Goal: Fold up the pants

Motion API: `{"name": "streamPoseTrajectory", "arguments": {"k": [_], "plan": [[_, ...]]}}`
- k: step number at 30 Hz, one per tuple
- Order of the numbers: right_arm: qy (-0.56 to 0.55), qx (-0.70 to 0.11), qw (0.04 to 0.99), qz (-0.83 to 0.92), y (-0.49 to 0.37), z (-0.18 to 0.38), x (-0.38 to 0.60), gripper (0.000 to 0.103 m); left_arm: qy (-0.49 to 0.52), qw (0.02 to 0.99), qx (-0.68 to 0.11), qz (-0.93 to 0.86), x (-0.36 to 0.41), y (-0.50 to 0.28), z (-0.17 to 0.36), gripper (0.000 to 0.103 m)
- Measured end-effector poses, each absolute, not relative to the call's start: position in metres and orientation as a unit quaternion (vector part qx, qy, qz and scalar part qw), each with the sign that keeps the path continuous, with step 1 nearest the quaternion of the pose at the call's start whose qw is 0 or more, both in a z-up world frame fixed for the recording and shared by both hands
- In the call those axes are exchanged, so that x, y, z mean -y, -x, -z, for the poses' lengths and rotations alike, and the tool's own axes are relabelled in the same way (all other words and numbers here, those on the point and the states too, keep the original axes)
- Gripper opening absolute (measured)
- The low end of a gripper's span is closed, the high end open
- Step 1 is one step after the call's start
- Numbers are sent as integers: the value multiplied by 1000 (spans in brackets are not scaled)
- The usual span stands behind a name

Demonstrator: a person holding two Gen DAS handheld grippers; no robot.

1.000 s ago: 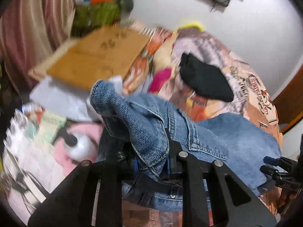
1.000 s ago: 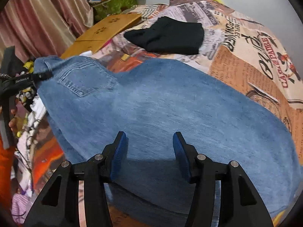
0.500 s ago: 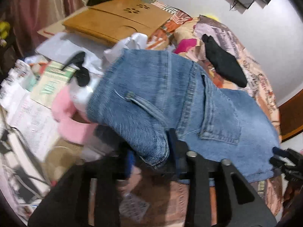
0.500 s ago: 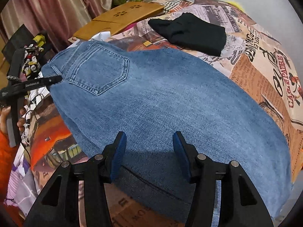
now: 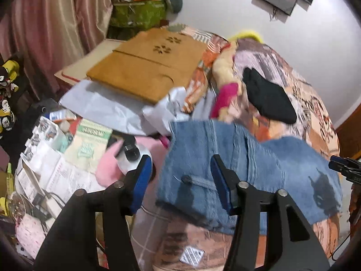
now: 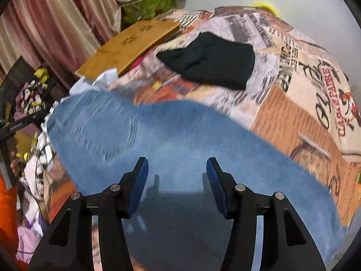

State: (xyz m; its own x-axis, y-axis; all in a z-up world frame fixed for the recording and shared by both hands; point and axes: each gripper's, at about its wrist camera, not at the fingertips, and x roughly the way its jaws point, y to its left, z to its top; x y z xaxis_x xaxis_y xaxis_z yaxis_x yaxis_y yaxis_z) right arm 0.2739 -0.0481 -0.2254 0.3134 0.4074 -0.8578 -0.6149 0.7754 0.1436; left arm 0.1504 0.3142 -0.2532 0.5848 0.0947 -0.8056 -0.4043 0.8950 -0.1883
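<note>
Blue denim pants [image 5: 246, 164] lie spread on the patterned bedspread [image 6: 300, 103], waistband toward the bed's left edge. My left gripper [image 5: 180, 178] hovers over the waistband corner with its jaws opening; the denim lies below them and the blue pads [image 5: 142, 180] no longer press it. In the right wrist view the pants [image 6: 180, 140] stretch across the frame. My right gripper [image 6: 177, 180] stands open above the cloth, holding nothing. The left gripper's black tip [image 6: 24, 122] shows at the left edge, the right gripper's tip [image 5: 345, 167] at the right edge.
A folded black garment [image 6: 212, 61] lies further back on the bed. A brown board [image 5: 149, 67], white paper [image 5: 106, 106], a pink item [image 5: 112, 160] and leaflets crowd the left side. Curtains [image 5: 56, 22] and a green box [image 5: 140, 11] stand behind.
The left gripper let go of the waistband and its jaws spread; the denim dropped flat onto the bed. Both grippers drifted sideways over the pants. The right gripper's jaws stayed open.
</note>
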Motion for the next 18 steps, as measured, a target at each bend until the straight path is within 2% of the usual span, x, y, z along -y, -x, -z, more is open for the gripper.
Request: {"name": "streamPoseTrajectory", "arguments": {"k": [4, 6, 13, 18], "plan": [[111, -501, 799, -313, -308, 235, 30, 51, 175, 872, -436, -140, -328, -173, 252, 57], [110, -512, 794, -309, -327, 245, 19, 51, 176, 868, -443, -138, -333, -187, 258, 61], [112, -558, 753, -331, -371, 285, -16, 51, 196, 832, -506, -116, -346, -236, 316, 62], [129, -581, 720, -357, -377, 312, -30, 51, 204, 825, -517, -104, -344, -233, 345, 62]]}}
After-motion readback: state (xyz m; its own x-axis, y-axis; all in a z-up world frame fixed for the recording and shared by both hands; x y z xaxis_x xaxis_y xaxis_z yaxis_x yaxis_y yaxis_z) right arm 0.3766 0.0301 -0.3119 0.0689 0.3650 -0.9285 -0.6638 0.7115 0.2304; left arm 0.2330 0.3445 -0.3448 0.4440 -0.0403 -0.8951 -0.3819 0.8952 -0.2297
